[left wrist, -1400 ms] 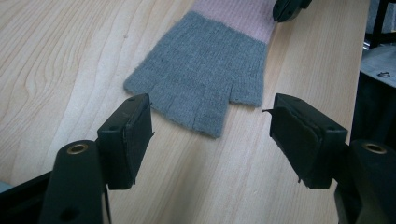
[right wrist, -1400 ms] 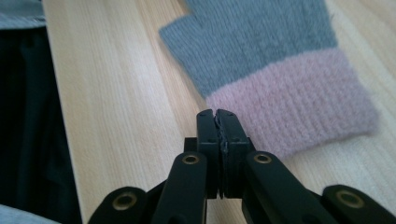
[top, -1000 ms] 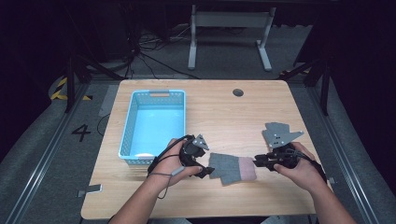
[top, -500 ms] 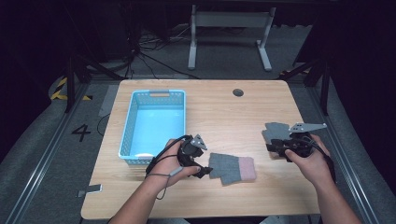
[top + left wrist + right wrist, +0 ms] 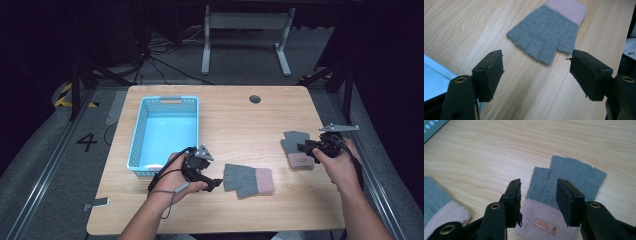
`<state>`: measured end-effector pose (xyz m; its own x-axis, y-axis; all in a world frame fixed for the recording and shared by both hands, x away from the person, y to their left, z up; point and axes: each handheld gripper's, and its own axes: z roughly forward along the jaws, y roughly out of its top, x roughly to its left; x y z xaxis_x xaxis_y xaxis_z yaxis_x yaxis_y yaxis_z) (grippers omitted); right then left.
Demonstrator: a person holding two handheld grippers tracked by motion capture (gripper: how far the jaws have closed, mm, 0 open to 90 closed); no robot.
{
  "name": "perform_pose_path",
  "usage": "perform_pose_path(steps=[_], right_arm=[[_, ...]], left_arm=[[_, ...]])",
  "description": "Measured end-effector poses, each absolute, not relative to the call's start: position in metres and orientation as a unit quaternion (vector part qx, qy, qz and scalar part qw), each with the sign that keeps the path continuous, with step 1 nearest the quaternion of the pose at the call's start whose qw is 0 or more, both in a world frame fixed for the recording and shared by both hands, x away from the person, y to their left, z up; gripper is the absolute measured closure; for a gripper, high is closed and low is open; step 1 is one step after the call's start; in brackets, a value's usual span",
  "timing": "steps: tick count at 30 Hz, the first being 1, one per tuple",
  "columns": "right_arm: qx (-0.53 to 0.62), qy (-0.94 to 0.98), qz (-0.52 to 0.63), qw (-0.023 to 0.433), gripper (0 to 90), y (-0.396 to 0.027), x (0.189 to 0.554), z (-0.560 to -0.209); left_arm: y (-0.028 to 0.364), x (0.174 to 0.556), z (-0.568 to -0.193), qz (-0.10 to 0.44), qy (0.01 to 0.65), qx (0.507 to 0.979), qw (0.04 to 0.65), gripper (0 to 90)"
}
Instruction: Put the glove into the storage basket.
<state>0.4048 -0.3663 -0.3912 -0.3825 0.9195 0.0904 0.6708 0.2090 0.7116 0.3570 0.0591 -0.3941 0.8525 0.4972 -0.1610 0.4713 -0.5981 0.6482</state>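
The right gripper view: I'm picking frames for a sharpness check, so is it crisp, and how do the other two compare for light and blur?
Right gripper view: evenly lit, the glove knit and cuff label sharp, near fingers slightly soft. Left gripper view: bright, the other glove clear, no glare. High view: table well lit, surroundings very dark, details small and soft.

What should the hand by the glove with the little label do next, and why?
Probably lower the right gripper and close it on the glove's pink cuff. Its jaws have just been opening and stand apart over the cuff, pressing nothing. The glove lies flat on the table, and the blue basket sits empty.
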Motion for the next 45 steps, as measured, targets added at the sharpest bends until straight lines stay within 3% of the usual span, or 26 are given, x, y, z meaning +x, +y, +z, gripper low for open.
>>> perform_pose_path(steps=[9, 27, 36, 39, 45], right_arm=[[0.561, 0.749, 0.301, 0.184, 52.1, -0.368, 0.429, -0.412], [0.59, 0.752, 0.227, 0.187, 52.4, -0.358, 0.445, -0.436], [0.595, 0.752, 0.221, 0.178, 67.1, -0.361, 0.448, -0.435], [0.593, 0.755, 0.219, 0.175, 77.3, -0.362, 0.448, -0.434], [0.583, 0.762, 0.218, 0.177, 84.4, -0.362, 0.447, -0.433]], left_arm=[[0.062, 0.354, -0.399, 0.001, 0.276, 0.905, 0.323, 29.2], [0.064, 0.353, -0.398, 0.004, 0.269, 0.907, 0.325, 30.1], [0.063, 0.353, -0.398, 0.007, 0.268, 0.906, 0.327, 29.2], [0.062, 0.352, -0.398, 0.006, 0.266, 0.907, 0.328, 29.2], [0.062, 0.353, -0.398, 0.007, 0.266, 0.907, 0.328, 29.2]])
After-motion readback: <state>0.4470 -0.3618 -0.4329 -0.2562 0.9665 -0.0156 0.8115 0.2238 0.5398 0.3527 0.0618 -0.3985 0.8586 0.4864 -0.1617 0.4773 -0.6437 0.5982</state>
